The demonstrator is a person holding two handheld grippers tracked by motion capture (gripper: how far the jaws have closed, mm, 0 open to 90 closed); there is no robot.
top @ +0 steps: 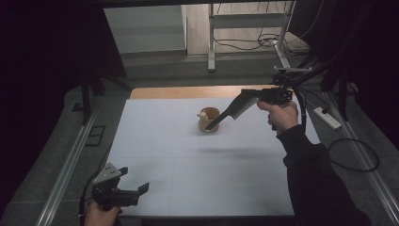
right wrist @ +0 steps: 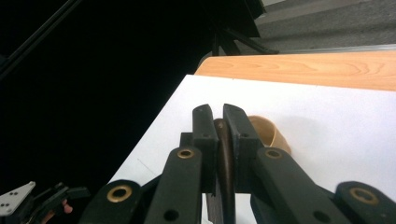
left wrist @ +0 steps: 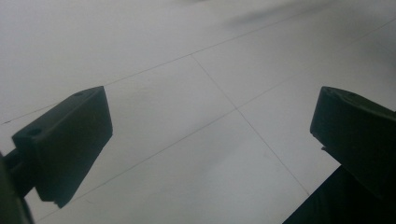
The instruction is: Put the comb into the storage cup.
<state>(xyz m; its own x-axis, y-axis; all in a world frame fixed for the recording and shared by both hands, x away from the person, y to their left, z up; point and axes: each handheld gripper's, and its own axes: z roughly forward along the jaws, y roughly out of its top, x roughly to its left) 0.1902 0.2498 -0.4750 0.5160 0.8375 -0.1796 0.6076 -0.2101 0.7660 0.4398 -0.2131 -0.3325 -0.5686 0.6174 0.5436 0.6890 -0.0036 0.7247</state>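
Note:
A small brown wooden cup (top: 210, 118) stands on the white table (top: 188, 169), right of the middle and towards the back. Something small and cream-coloured (top: 203, 114) sits at its left rim. My right gripper (top: 211, 125) reaches down-left from the right hand and is shut on the cup's near wall. In the right gripper view the two jaws (right wrist: 219, 122) pinch the brown rim, and the rest of the cup (right wrist: 271, 135) curves off to the right. My left gripper (top: 134, 180) hovers at the table's near left corner, open, with nothing between its fingers (left wrist: 70, 140).
A wooden strip (top: 188, 92) borders the table's far edge. Metal rails run along both sides. A power strip (top: 329, 117) and loose cables (top: 353, 155) lie on the floor at the right. A metal frame (top: 211, 42) stands behind the table.

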